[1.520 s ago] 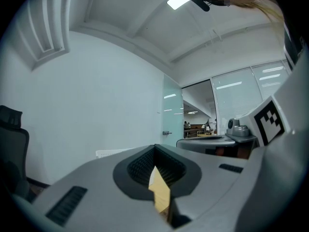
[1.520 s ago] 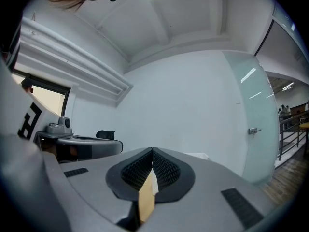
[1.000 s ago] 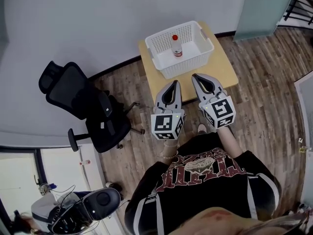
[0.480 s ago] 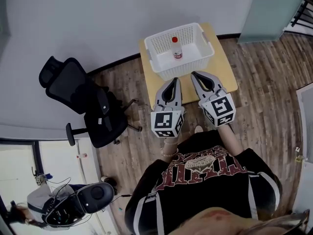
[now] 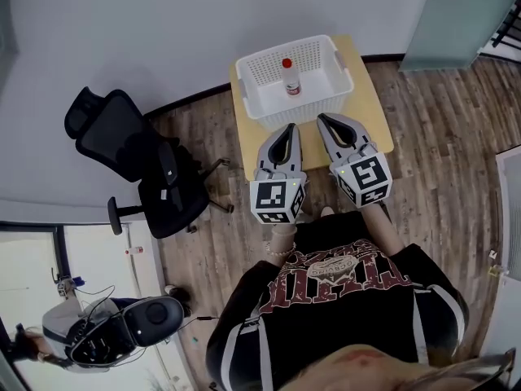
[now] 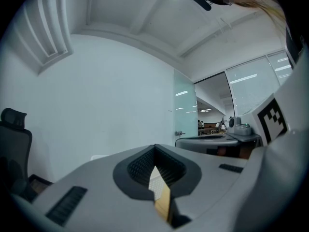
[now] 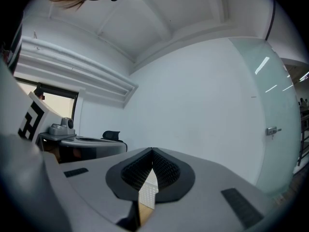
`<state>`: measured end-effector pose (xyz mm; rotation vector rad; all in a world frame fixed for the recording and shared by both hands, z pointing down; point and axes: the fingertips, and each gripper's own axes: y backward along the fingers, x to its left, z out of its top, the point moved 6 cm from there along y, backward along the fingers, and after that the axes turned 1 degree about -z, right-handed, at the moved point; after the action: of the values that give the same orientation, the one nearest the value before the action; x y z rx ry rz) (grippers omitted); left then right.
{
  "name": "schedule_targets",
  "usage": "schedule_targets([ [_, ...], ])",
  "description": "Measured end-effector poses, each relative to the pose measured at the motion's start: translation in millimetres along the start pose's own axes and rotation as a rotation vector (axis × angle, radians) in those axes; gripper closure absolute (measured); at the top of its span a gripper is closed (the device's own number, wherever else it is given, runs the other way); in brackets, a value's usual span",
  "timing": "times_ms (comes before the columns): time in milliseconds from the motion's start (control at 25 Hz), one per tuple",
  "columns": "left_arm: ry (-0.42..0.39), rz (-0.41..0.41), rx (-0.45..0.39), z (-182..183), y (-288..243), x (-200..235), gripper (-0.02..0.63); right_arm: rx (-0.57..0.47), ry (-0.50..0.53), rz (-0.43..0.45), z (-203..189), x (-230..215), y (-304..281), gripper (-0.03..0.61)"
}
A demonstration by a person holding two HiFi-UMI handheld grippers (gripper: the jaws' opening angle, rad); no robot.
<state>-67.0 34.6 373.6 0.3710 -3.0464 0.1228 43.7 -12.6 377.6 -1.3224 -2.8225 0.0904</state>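
Hardly shifted, both tongs still hover over the wooden table's (image 5: pixel 373 129) near edge | left gripper (image 5: pixel 285 129) jaws together, empty | right gripper (image 5: pixel 326 119) likewise | red-capped bottle (image 5: pixel 286 80) upright inside white basket (image 5: pixel 308 108), just ahead.

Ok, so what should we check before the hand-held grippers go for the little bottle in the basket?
1. Bottle standing up in the white basket, red cap on top: ok.
2. Left hand-held gripper empty: ok, jaws together with nothing between them.
3. Right hand-held gripper empty: ok, jaws together too.
4. Jaws open wide enough to take the bottle: not ok, both are shut.
5. Basket sitting fully on the small table: ok.
6. Cap screwed on tight: cannot tell, too small to see.
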Motion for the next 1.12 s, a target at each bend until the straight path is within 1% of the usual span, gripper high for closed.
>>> schedule_targets([
  [280, -0.013, -0.001, 0.001, 3, -8, 1, 0.569, -0.01, -0.011, -0.003, 0, -6, -4, 0.561],
  [520, 0.003, -0.008, 0.008, -1, -19, 24, 0.569, 0.01, -0.012, -0.01, -5, -5, -27, 0.561],
  [1000, 0.034, -0.051, 0.014, -1, -53, 79, 0.569, 0.041, -0.005, -0.061, -7, -12, -87, 0.561],
  [1120, 0.028, -0.06, 0.007, 3, -59, 81, 0.569, 0.04, -0.003, -0.071, -6, -16, -91, 0.561],
])
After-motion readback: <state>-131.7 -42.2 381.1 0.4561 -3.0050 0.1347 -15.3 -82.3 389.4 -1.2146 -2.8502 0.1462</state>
